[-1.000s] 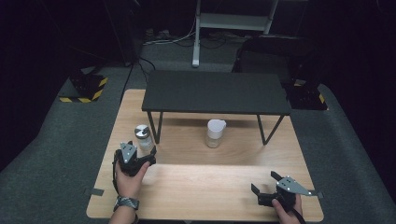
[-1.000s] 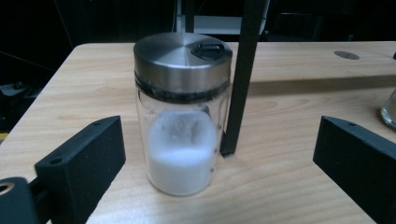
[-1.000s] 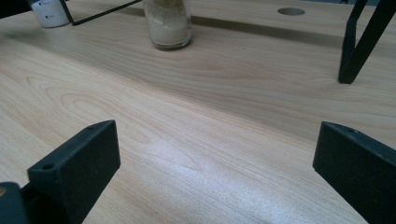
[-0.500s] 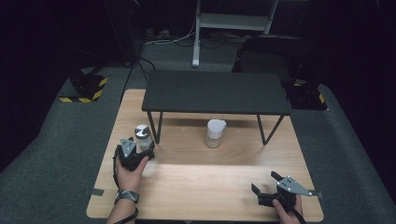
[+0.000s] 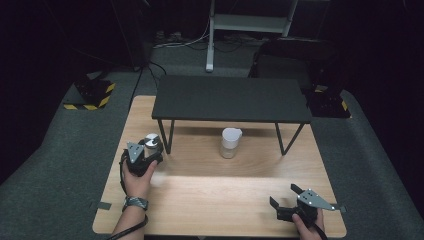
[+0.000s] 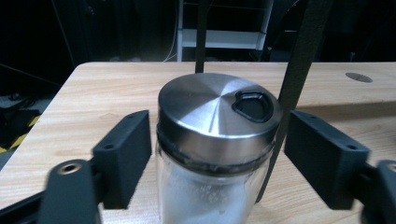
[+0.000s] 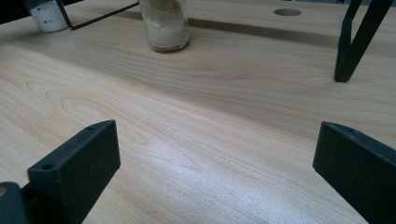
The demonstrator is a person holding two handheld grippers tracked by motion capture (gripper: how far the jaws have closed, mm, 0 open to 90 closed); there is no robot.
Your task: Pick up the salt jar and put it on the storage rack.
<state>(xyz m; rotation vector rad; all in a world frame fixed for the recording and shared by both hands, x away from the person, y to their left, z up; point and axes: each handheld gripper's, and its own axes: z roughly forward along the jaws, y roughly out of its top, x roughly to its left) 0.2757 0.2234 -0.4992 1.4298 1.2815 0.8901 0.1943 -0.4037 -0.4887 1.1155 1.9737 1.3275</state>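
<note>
A glass jar (image 6: 217,116) of white grains with a steel lid stands at the table's left, by the shelf's front left leg. It is also in the high view, jar (image 5: 151,141). My left gripper (image 6: 217,154) has just been closing, and its jaws now sit against both sides of the jar just under the lid. From above, the left gripper (image 5: 149,149) is behind the jar in a hand. My right gripper (image 5: 283,195) rests near the front right edge. In its own view the right gripper (image 7: 215,163) stands open over bare wood.
A low black shelf (image 5: 230,97) on thin legs spans the back of the wooden table (image 5: 210,200). Under it stands a second jar (image 5: 230,142) of pale powder, jar (image 7: 165,23). A shelf leg (image 7: 355,42) is ahead on the right. Dark floor surrounds the table.
The left hand has edged forward to the jar, and its jaws have drawn in around it. The right hand and both jars have stayed in place.
</note>
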